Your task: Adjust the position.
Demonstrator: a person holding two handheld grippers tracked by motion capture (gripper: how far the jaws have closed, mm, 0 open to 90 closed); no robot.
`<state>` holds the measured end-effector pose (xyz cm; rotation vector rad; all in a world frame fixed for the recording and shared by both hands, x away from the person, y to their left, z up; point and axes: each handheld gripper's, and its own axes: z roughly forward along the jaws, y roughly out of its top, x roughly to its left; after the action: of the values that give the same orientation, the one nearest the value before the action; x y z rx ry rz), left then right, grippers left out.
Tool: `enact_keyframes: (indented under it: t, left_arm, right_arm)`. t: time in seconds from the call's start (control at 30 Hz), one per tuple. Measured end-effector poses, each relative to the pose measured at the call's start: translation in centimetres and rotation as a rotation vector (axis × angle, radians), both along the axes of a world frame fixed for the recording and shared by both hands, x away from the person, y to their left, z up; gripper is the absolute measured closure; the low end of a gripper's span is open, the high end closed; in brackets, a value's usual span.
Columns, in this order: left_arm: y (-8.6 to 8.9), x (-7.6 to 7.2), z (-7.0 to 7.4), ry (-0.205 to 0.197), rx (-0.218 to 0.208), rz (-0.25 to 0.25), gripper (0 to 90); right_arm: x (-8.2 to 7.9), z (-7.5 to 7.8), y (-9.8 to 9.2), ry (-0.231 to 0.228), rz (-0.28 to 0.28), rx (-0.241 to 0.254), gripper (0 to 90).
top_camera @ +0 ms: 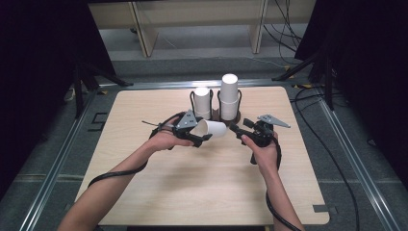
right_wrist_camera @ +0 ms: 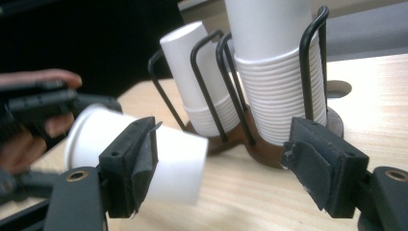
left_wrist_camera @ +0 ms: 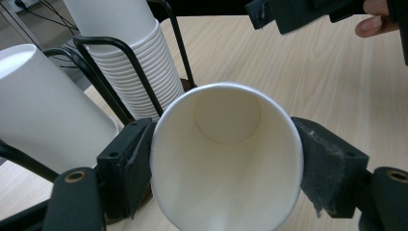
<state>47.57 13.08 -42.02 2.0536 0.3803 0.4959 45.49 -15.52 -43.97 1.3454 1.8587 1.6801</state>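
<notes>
Paper cup (left_wrist_camera: pixel 226 163) clamped sideways at its rim by left gripper (top_camera: pixel 199 137), base offered rightward. Right gripper (top_camera: pixel 236 130) held open just beside it, likely for handover.

Matt white paper cup (left_wrist_camera: pixel 226 159), black wire rack (top_camera: pixel 219 103), pale wood-grain tabletop (top_camera: pixel 202 178).

High view overhead, far; tool views close, level, sharing cup rack (left_wrist_camera: pixel 144 82).
</notes>
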Motion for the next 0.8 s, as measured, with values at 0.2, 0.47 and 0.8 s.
enact_keyframes:
  t: [0.2,0.47,0.8]
  left_arm:
    - [0.4,0.1,0.4,0.013,0.003,-0.013,27.3]
    - [0.4,0.1,1.0,0.005,0.050,-0.037,27.6]
    - [0.4,0.2,1.5,0.009,0.108,-0.068,27.6]
  right_arm:
    - [-0.4,-0.4,0.0,0.007,0.023,-0.025,24.8]
    - [-0.6,-0.5,-0.3,-0.016,0.052,-0.051,24.6]
    - [-0.9,-0.6,0.1,-0.054,0.111,-0.116,25.0]
